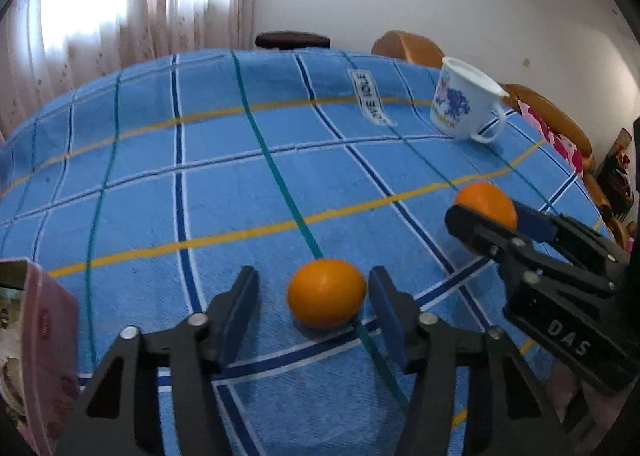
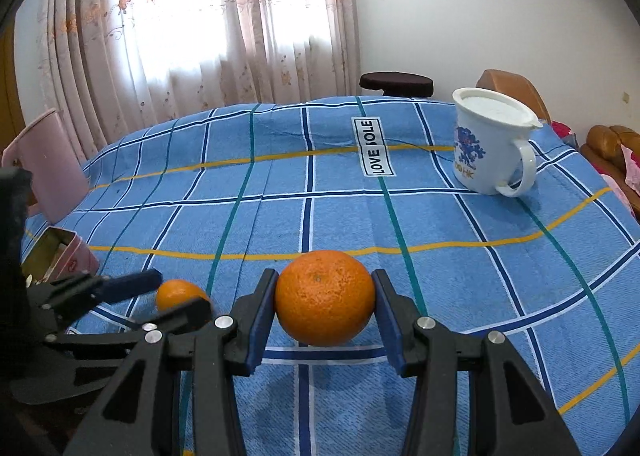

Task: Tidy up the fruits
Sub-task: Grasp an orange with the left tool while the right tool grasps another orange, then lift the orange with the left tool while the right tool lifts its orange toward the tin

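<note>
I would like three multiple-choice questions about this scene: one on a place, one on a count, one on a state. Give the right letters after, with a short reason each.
1. Where does the white mug stand?
A. on the blue checked cloth, far right
B. inside the pink tin
C. on the stool

2. How many oranges are in view?
A. one
B. two
C. four

3. How is the right gripper?
A. wide open over bare cloth
B. closed on the mug handle
C. closed on the larger orange

Answers:
1 A: the mug sits on the cloth beyond the grippers, to the right.
2 B: the larger orange is in the right gripper, and the smaller orange lies between the fingers of the left gripper.
3 C: both blue pads touch the orange's sides in the right wrist view.
</note>
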### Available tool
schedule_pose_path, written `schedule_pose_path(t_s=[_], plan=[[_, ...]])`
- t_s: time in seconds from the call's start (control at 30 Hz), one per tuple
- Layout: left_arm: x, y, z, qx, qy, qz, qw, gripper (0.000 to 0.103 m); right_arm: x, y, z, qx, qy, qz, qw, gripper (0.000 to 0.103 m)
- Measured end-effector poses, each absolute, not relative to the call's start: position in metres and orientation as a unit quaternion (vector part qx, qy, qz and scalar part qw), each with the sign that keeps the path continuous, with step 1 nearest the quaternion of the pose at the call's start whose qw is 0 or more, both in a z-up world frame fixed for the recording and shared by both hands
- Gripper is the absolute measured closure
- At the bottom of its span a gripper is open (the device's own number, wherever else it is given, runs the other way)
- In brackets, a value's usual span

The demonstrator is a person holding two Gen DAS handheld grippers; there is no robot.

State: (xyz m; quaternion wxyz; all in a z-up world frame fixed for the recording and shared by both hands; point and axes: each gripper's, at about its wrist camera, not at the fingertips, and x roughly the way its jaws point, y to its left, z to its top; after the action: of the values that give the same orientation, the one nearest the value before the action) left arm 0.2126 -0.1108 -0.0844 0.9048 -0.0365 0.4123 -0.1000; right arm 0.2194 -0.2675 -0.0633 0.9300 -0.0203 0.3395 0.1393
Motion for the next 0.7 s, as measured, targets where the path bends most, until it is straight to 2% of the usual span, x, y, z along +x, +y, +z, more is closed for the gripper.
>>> schedule_pose_path(t_s=[0.13, 0.7], plan=[[0.211, -0.115, -0.085, -0.034, 0.416, -0.120, 0.901, 0.063, 0.219, -0.266, -0.063, -0.022, 0.339, 0.143, 0.930, 0.054], [0.196, -0.097, -0.069, -0.065, 0.356, -0.100, 0.927, 0.063, 0.200, -0.270, -0.051, -0.007, 0.287, 0.186, 0.940, 0.054]])
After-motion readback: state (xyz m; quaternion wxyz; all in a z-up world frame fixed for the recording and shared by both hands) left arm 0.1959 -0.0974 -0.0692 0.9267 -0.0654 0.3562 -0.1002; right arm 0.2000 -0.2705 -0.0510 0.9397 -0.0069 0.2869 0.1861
